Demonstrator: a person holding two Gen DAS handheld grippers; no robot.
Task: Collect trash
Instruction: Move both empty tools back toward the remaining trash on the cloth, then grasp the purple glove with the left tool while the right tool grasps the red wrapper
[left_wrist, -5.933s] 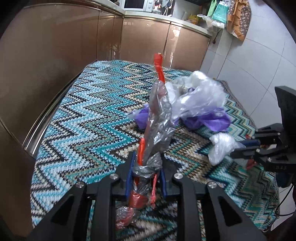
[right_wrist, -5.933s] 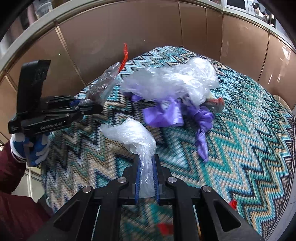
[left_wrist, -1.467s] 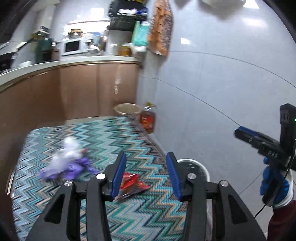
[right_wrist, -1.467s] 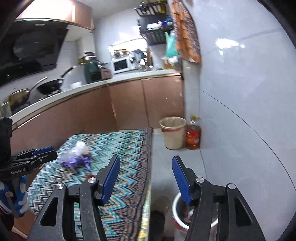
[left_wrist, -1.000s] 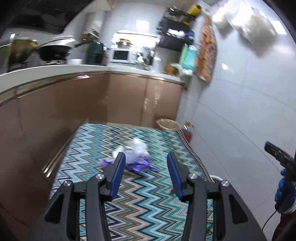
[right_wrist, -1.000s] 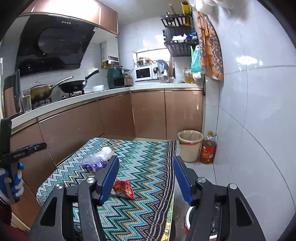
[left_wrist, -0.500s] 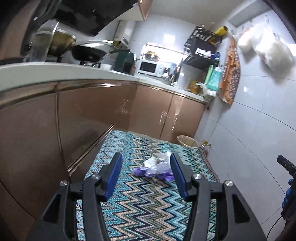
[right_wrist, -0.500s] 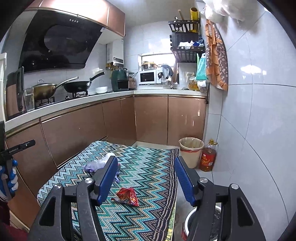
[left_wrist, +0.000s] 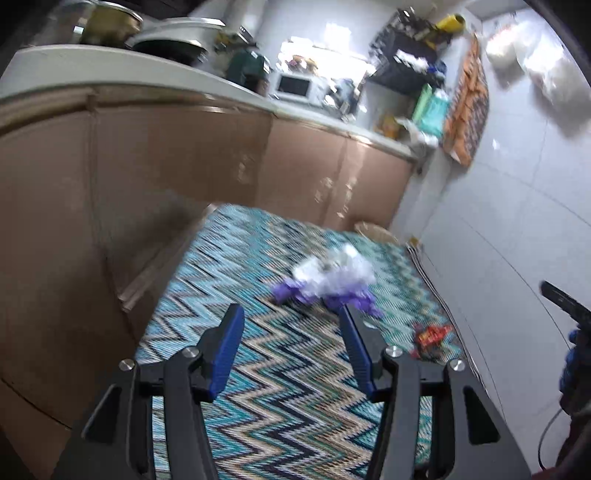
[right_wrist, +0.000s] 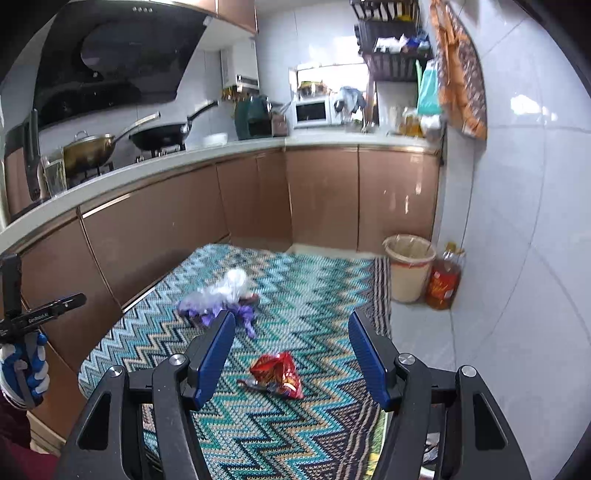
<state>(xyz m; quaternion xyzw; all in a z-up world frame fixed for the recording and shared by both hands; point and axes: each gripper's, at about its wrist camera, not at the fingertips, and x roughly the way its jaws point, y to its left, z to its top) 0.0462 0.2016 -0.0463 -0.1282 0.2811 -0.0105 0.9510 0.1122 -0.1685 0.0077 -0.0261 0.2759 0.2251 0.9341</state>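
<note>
A pile of clear and purple plastic bags (left_wrist: 332, 280) lies in the middle of the zigzag mat (left_wrist: 277, 406). My left gripper (left_wrist: 290, 314) hangs above the mat's near end, open, with nothing between its blue pads. A red snack wrapper (right_wrist: 279, 374) lies nearer the mat's right edge, below and ahead of my right gripper (right_wrist: 291, 319), which is open and holds nothing. In the right wrist view the bag pile (right_wrist: 221, 295) sits further back to the left. The wrapper (left_wrist: 430, 336) also shows right of the left gripper.
Brown cabinets (right_wrist: 166, 221) run along the left and back of the mat. A beige bin (right_wrist: 408, 266) and an oil bottle (right_wrist: 443, 280) stand in the far right corner. The white tiled wall (right_wrist: 517, 258) closes the right side. A gloved hand (right_wrist: 22, 369) is at the left edge.
Both grippers held plastic trash several seconds ago and are now empty. Over the last second both views dropped toward the mat, and the left jaws stand slightly wider.
</note>
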